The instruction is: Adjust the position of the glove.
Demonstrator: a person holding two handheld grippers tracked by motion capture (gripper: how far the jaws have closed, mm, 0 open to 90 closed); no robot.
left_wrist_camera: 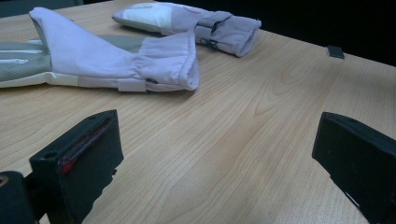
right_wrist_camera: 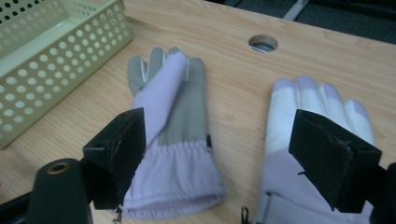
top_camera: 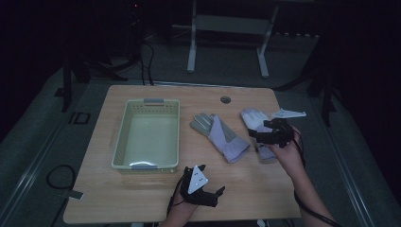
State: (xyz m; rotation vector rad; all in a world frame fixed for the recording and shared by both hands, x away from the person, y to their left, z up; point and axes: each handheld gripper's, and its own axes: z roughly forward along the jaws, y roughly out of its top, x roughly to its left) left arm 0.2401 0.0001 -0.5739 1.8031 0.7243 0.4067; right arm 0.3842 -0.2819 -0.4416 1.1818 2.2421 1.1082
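Both tongs spread: left gripper (top_camera: 206, 179) by desk (top_camera: 246, 184) near edge, right gripper (top_camera: 265, 134) over right glove (top_camera: 255, 124); basket (top_camera: 124, 142) at left.

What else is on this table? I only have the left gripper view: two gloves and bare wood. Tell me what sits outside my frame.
Observer: A pale green perforated basket, empty, stands on the table. In the high view it is left of the grey-palmed glove and apart from it.
Operator: Report the other gripper.
Observer: The right hand-held gripper is at the gloves' cuff ends with its jaws open, holding nothing. One jaw is over the white-backed glove.
Operator: Give me the near glove's fingers.
Observer: They point toward the table's far edge, and a lilac flap lies folded across the grey palm.
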